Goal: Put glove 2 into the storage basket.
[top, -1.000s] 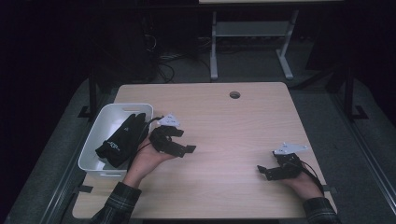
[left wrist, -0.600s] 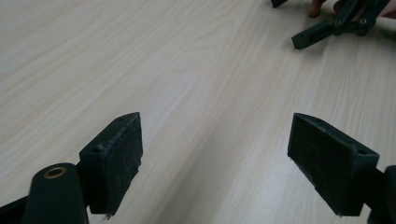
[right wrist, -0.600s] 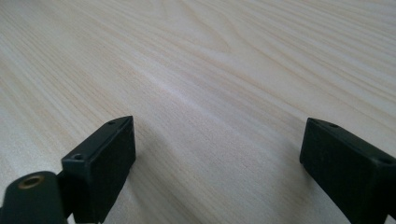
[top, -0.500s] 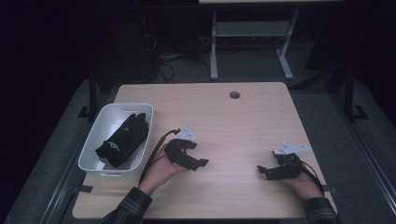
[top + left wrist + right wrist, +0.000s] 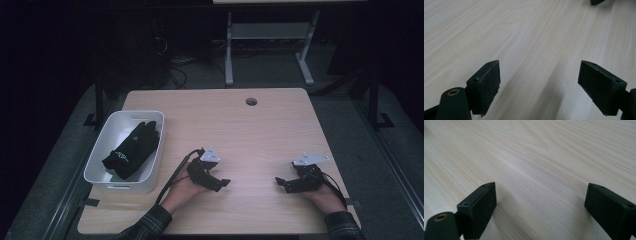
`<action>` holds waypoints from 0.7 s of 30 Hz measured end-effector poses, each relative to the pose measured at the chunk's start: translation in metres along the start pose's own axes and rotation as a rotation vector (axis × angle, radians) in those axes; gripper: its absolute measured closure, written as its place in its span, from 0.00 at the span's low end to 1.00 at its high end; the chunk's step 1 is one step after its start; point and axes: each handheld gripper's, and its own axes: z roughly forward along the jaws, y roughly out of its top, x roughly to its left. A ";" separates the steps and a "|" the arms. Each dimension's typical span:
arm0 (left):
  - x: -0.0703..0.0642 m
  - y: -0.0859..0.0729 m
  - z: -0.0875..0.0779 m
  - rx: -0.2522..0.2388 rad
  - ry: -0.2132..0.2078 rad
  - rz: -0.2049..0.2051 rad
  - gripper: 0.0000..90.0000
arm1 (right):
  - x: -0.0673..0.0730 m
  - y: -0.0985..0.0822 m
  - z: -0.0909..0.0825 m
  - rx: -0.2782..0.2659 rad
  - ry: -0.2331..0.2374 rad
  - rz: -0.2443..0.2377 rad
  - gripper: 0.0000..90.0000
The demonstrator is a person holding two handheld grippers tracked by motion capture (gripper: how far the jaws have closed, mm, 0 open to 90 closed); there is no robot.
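Note:
A black glove (image 5: 131,149) lies inside a white bin (image 5: 99,160) at the table's left side. My left gripper (image 5: 226,183) rests low over the wooden table (image 5: 235,130) near the front middle, to the right of the bin, pointing right. Its jaws stand wide apart over bare wood in the left gripper view (image 5: 540,86), holding nothing. My right gripper (image 5: 278,182) sits near the front right, pointing left toward the other one. In the right gripper view (image 5: 540,211) its jaws are also spread wide over bare wood.
A round cable hole (image 5: 251,101) lies near the table's far edge. Behind the table a metal frame (image 5: 265,35) stands on the dark floor. A tip of the other gripper (image 5: 597,2) shows at the top of the left gripper view.
My left gripper has moved away from the bin, rightward and toward the front, and settled near the front middle. The glove stays in the bin. The right gripper has not moved.

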 end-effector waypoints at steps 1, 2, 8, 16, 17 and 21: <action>-0.001 -0.001 0.002 -0.003 0.004 0.001 0.18 | 0.000 0.000 0.000 0.000 0.000 0.001 0.12; 0.000 -0.002 0.004 0.005 0.011 0.012 0.17 | 0.000 0.000 0.000 0.000 0.000 0.000 0.12; -0.004 -0.007 0.013 -0.005 0.040 0.051 0.13 | 0.000 0.000 0.000 0.000 0.000 0.001 0.12; -0.003 -0.010 0.014 -0.034 0.037 0.053 0.13 | 0.000 0.000 0.000 0.000 0.000 -0.001 0.12; -0.003 -0.010 0.014 -0.034 0.037 0.053 0.13 | 0.000 0.000 0.000 0.000 0.000 -0.001 0.12; -0.002 -0.010 0.014 -0.034 0.034 0.055 0.13 | 0.000 0.000 0.000 0.000 0.000 -0.001 0.12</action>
